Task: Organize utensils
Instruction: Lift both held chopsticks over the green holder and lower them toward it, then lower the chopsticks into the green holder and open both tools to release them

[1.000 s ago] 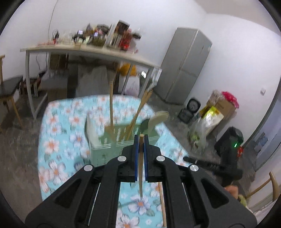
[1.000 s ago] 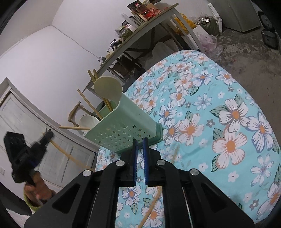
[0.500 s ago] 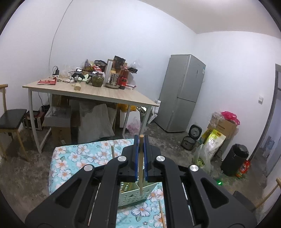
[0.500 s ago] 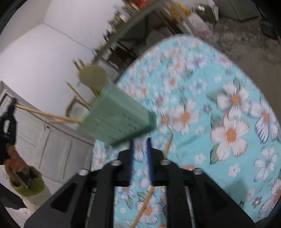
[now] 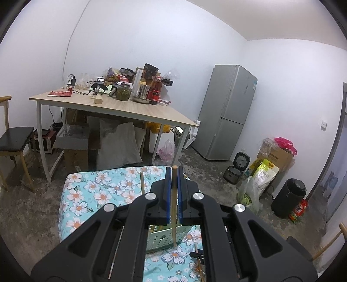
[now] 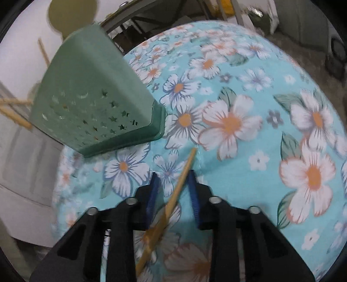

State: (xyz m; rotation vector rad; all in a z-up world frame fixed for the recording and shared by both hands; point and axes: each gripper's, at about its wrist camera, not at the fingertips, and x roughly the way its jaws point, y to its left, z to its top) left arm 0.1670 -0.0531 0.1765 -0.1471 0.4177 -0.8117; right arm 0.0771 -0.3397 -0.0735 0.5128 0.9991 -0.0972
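Note:
My left gripper point(image 5: 173, 173) is shut on a wooden chopstick point(image 5: 173, 217) that stands upright between its blue pads, raised above the green utensil holder point(image 5: 164, 236). Another chopstick point(image 5: 142, 182) sticks up from the holder. My right gripper point(image 6: 173, 188) points down at the floral tablecloth point(image 6: 249, 130). A second chopstick point(image 6: 184, 171) lies on the cloth between its jaws, which are closing but still show gaps to the stick. The holder point(image 6: 97, 97) stands just beyond, to the left, with a round spoon point(image 6: 71, 17) and more chopsticks point(image 6: 13, 108) in it.
Beyond the small floral table stand a wooden table point(image 5: 134, 110) crowded with jars and bottles, a grey fridge point(image 5: 227, 112), a chair point(image 5: 13, 138), a rice cooker point(image 5: 236, 169) and a black bin point(image 5: 288, 195). A white door point(image 6: 21, 162) is behind the holder.
The left gripper rose and tipped up with its chopstick, so the holder sank low in its view. The right gripper dropped to the cloth and opened around the lying chopstick.

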